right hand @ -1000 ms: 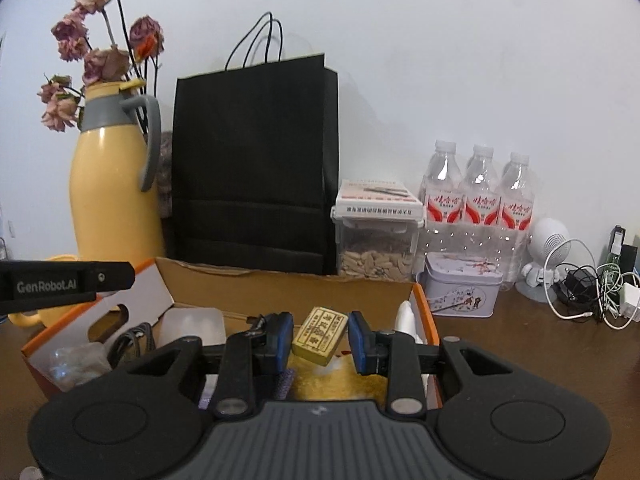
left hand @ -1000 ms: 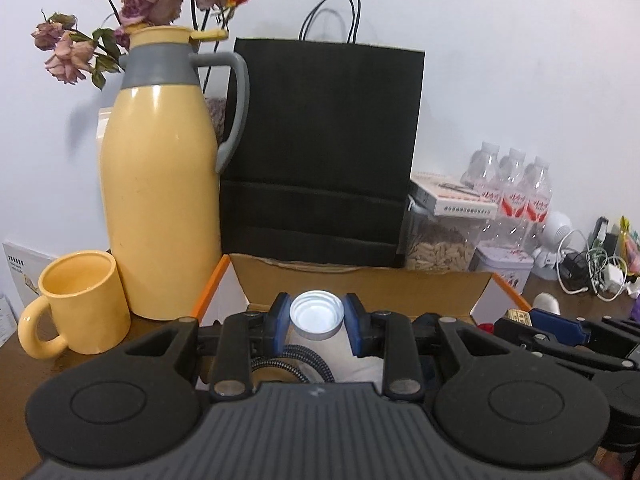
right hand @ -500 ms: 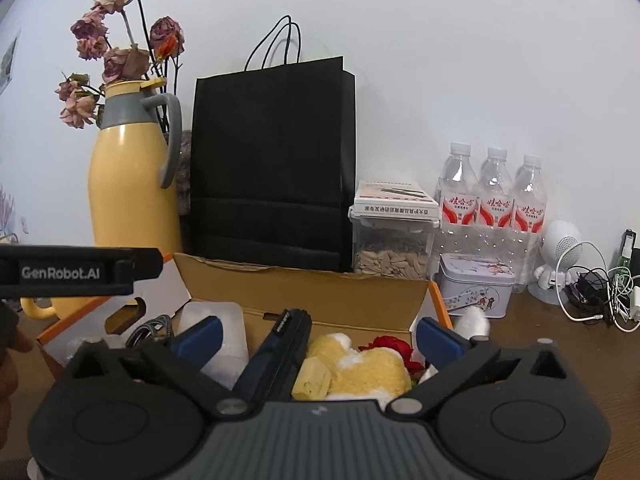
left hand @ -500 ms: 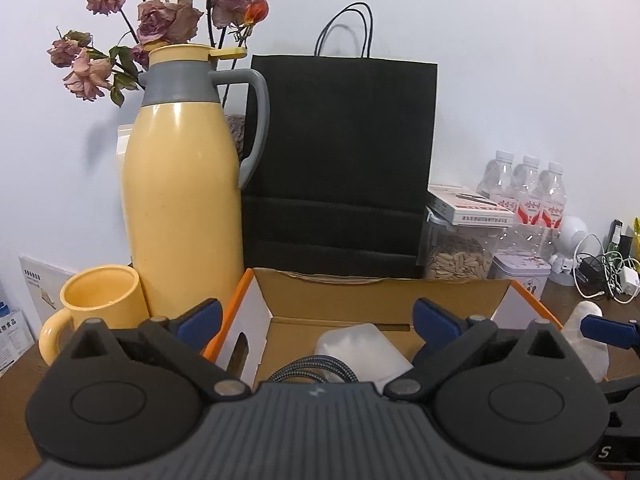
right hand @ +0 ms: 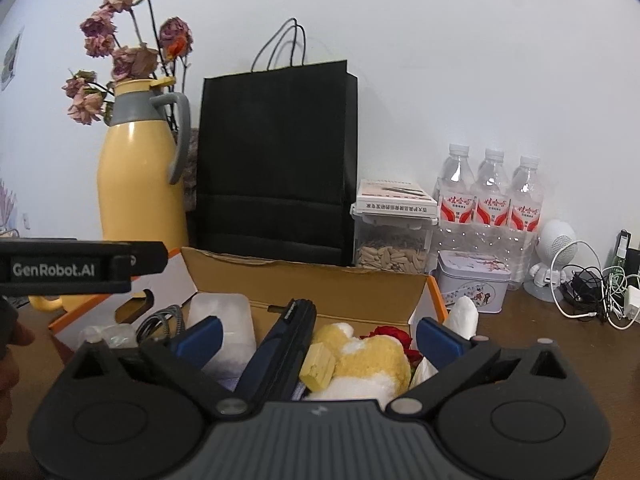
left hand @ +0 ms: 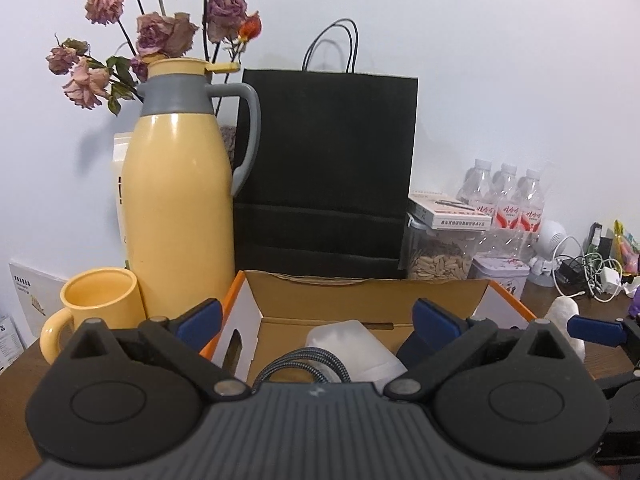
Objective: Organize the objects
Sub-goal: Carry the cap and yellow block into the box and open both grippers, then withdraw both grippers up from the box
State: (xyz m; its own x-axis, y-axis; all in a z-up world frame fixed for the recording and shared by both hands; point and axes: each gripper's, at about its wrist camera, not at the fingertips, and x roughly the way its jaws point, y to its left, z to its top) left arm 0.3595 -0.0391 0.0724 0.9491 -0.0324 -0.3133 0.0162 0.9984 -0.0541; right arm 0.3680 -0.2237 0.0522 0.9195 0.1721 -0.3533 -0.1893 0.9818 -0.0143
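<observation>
Lived-in home or office corner, thermos jug (left hand: pixel 176 200), dried roses (left hand: pixel 160 36), tangled chargers (right hand: pixel 596 284)

We hold our right tongs (right hand: pixel 318 334) wide apart over the cardboard box (right hand: pixel 344 292); inside it a yellow block (right hand: pixel 318 365) lies against a plush toy (right hand: pixel 370 360).

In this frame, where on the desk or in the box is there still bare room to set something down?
Bare wood lies right of the cardboard box, between the floral tin and the tangled cables. Inside, only a strip of floor along the back wall shows. The box front is crowded: plush toy, dark blue tool, braided cable.
</observation>
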